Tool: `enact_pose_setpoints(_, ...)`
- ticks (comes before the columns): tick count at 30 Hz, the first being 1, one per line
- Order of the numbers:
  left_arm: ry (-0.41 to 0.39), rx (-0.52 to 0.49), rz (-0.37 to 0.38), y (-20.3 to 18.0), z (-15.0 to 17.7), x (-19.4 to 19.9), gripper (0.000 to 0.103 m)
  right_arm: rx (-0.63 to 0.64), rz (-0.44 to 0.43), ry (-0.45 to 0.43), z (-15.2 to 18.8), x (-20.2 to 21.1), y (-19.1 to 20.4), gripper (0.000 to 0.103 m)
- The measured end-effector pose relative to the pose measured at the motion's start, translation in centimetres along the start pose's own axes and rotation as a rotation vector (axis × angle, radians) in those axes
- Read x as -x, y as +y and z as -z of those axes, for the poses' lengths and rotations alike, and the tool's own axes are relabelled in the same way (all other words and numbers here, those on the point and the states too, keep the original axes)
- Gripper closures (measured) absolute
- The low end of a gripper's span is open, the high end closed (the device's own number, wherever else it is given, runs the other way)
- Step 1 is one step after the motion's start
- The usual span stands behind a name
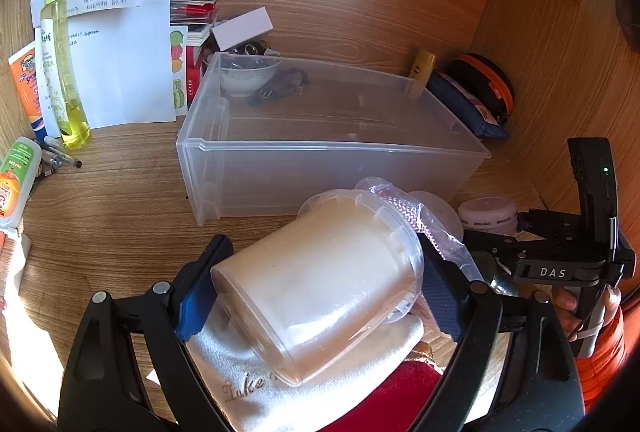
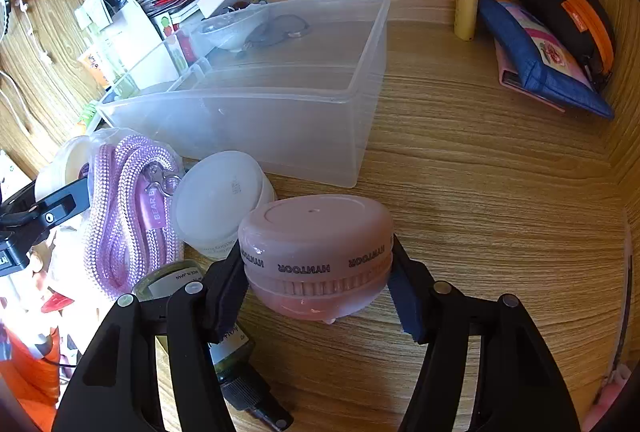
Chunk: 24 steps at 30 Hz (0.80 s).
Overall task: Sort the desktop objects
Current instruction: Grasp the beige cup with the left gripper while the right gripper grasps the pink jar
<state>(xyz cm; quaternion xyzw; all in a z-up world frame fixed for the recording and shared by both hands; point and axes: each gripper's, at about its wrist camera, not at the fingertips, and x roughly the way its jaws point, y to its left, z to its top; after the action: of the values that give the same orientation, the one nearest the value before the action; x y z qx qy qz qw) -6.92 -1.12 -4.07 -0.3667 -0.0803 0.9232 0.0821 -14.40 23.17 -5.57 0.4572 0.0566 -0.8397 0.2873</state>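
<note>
My left gripper point(image 1: 316, 292) is shut on a clear plastic tub of white cotton pads point(image 1: 320, 284), held tilted above a white cloth point(image 1: 320, 388) in front of the clear plastic bin point(image 1: 332, 148). My right gripper point(image 2: 316, 284) is shut on a pink round HYNTOOR jar point(image 2: 316, 252), which sits on or just above the wooden desk in front of the bin point(image 2: 248, 104). The pink jar also shows in the left wrist view point(image 1: 488, 216). The bin holds a white bowl point(image 1: 248, 76) and a dark strap point(image 1: 284, 84) at its far end.
A purple rope in a bag point(image 2: 128, 208), a white jar point(image 2: 220, 200) and a dark dropper bottle point(image 2: 236, 356) lie left of the pink jar. A yellow spray bottle point(image 1: 64, 72), tubes and papers sit left of the bin. A blue pouch point(image 2: 536, 60), orange-black case point(image 2: 568, 16) and yellow tube point(image 2: 466, 2) stand at the right.
</note>
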Motion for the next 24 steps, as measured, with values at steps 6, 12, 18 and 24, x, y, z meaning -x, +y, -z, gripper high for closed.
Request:
enact_pose_setpoints(6, -0.030, -0.020, -0.048, -0.1, -0.3, 0.4, 0.014, 0.001, 0.012, -0.021, -0.3, 0.2, 0.1, 0.043)
enact_pose_setpoints(12, -0.062, -0.016, -0.070, 0.2, -0.6, 1.1, 0.014, 0.026, 0.033, -0.080, -0.9, 1.4, 0.6, 0.043)
enact_pose_setpoints(18, -0.110, -0.011, -0.099, 0.4, -1.3, 2.7, 0.014, 0.040, 0.027, -0.120, -1.7, 2.1, 1.6, 0.043)
enact_pose_setpoints(24, -0.136, -0.036, -0.155, 0.2, -2.4, 3.9, 0.014, 0.041, 0.015, -0.170, -2.8, 3.3, 2.3, 0.043)
